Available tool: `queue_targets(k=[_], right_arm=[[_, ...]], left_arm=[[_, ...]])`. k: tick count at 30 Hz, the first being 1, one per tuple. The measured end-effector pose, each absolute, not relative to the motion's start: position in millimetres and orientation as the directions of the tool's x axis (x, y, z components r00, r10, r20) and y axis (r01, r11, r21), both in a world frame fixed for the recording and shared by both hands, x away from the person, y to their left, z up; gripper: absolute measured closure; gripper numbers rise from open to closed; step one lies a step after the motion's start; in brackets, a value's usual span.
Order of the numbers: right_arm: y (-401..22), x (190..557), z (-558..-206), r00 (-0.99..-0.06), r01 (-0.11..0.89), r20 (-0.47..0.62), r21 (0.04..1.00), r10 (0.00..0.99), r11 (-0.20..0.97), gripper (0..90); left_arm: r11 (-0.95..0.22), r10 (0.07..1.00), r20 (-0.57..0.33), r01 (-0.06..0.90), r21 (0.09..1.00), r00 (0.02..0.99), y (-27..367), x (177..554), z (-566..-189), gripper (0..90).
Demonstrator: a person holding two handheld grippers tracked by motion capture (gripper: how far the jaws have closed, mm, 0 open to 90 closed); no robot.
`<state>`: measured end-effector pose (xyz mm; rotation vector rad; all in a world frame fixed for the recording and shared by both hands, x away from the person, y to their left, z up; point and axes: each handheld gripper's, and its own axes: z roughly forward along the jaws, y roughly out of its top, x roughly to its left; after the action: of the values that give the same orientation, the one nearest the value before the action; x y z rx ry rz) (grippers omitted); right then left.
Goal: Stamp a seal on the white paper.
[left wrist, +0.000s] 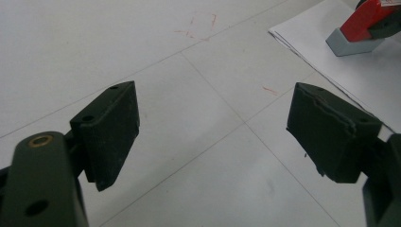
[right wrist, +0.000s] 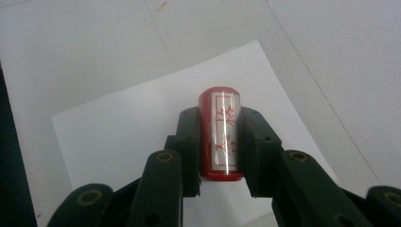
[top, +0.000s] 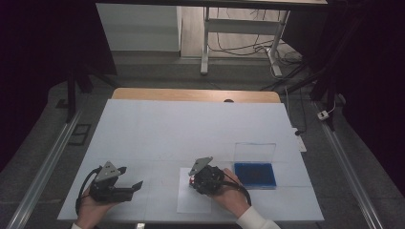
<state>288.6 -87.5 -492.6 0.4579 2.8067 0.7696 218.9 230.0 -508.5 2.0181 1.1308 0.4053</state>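
Red plastic stamp (right wrist: 220, 135) with a white label of red characters on its side sits clamped between the black jaws of my right tool (right wrist: 220, 151), which press on both its flanks. In the left gripper view the same stamp (left wrist: 361, 26) shows a grey base that rests on the white sheet of paper (left wrist: 331, 56), with my right tool gripping it from above. That sheet (right wrist: 142, 127) lies flat on the white bench (top: 157, 129) directly under my right tool (top: 203, 179), and my right hand (top: 231, 195) wraps the tool body from the near side.

My left tool (top: 131, 179) is well apart to the left of the right one, held in my left hand (top: 93, 207) low over the bench. Its jaws stand wide apart with nothing between them, only bare bench surface (left wrist: 198, 142) with thin seam lines and a few faint red marks.

Just to the right of my right tool, beyond the paper's edge, lies a blue rectangular ink pad (top: 255, 175) in a clear case, its transparent lid (top: 255, 152) standing up behind it.
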Motion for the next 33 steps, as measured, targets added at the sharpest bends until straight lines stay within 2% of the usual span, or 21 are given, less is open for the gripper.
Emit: queue_targets(k=[11,19,33], right_arm=[[-93.6,289.6,-487.4,-0.937,0.234,-0.095,0.548,0.337,0.803,70.1],[-113.5,291.5,-464.2,-0.921,0.266,-0.027,0.684,0.388,0.679,70.1],[-131.7,289.2,-450.5,-0.911,0.277,0.0,0.739,0.412,0.614,70.1]], left_arm=[[-0.308,0.828,-0.088,0.581,0.753,0.553,230.0,219.6,-509.1,17.6],[-0.308,0.829,-0.088,0.583,0.752,0.552,230.9,220.2,-509.6,17.5],[-0.301,0.833,-0.089,0.581,0.757,0.547,232.9,220.4,-510.2,17.6]])
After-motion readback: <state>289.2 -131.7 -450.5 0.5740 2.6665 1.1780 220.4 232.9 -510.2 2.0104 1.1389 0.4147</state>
